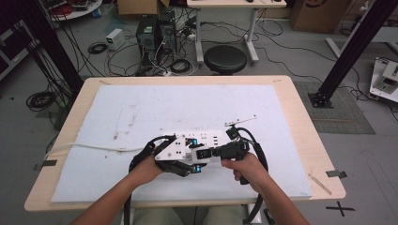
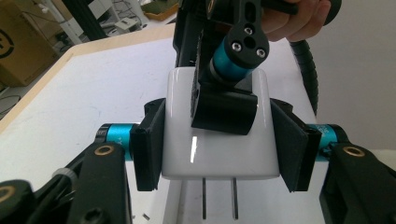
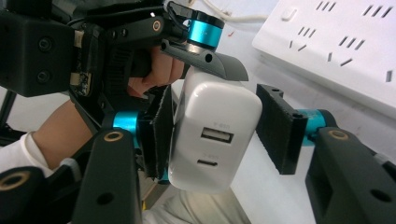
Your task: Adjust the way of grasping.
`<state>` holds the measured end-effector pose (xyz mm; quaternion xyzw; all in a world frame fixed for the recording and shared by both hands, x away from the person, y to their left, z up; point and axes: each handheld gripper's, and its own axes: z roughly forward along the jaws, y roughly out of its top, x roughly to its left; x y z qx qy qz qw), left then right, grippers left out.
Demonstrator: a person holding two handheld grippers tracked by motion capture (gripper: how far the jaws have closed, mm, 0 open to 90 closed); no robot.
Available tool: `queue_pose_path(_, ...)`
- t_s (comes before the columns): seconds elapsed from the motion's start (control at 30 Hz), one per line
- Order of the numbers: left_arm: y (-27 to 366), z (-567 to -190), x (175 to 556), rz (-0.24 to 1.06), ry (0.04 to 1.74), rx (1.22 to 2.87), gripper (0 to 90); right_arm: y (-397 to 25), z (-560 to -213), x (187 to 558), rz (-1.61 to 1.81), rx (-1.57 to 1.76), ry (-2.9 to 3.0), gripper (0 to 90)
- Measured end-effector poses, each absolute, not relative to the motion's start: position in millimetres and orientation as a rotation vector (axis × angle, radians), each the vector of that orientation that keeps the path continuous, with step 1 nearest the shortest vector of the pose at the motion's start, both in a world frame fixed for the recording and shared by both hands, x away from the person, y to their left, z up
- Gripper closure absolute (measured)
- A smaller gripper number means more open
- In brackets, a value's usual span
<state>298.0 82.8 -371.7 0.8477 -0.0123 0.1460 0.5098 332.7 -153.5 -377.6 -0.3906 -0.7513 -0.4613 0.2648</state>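
Both forearms come in from the near edge and converge at the middle of the scene. The left hand (image 1: pixel 146 169) grips the left gripper (image 1: pixel 185 161), whose jaws are closed in from both sides. The right hand (image 1: pixel 245 168) holds the right gripper (image 1: pixel 211 152), pointed leftward toward the other; one jaw presses in while the other stands off, parted.

Robotics lab, desktop computers (image 1: pixel 155 33) on floor, tangled cables (image 1: pixel 101 47), black metal frame (image 1: pixel 349 51), cardboard boxes (image 1: pixel 136 7)
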Motion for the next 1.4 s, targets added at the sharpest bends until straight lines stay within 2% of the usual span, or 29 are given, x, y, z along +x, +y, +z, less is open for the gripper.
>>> queue_pose_path(0.27,81.1,-373.4,297.3,0.364,-0.037,2.062,42.3,-151.4,-380.8,332.5,-1.224,-1.061,-2.004,58.0)
queue_pose_path(0.37,81.2,-374.3,299.7,0.313,0.019,2.056,40.7,-150.9,-378.2,331.0,-1.227,-1.076,-2.067,61.0)
queue_pose_path(0.4,81.9,-375.2,300.7,0.305,0.048,2.059,38.0,-151.4,-377.3,330.4,-1.233,-1.084,-2.087,61.6)
queue_pose_path(0.47,84.2,-377.6,303.5,0.277,0.102,2.074,26.1,-155.0,-375.4,329.5,-1.26,-1.083,-2.115,62.3)
queue_pose_path(0.5,87.0,-379.7,305.1,0.261,0.137,2.078,24.1,-156.8,-373.9,329.0,-1.269,-1.089,-2.127,62.6)
queue_pose_path(0.73,108.1,-384.8,310.6,0.224,0.28,2.03,22.1,-179.5,-359.9,326.2,-1.358,-1.115,-2.302,63.1)
queue_pose_path(1.4,168.7,-375.0,319.1,0.317,0.52,1.906,22.1,-207.8,-342.9,328.4,-1.27,-0.977,-2.778,63.3)
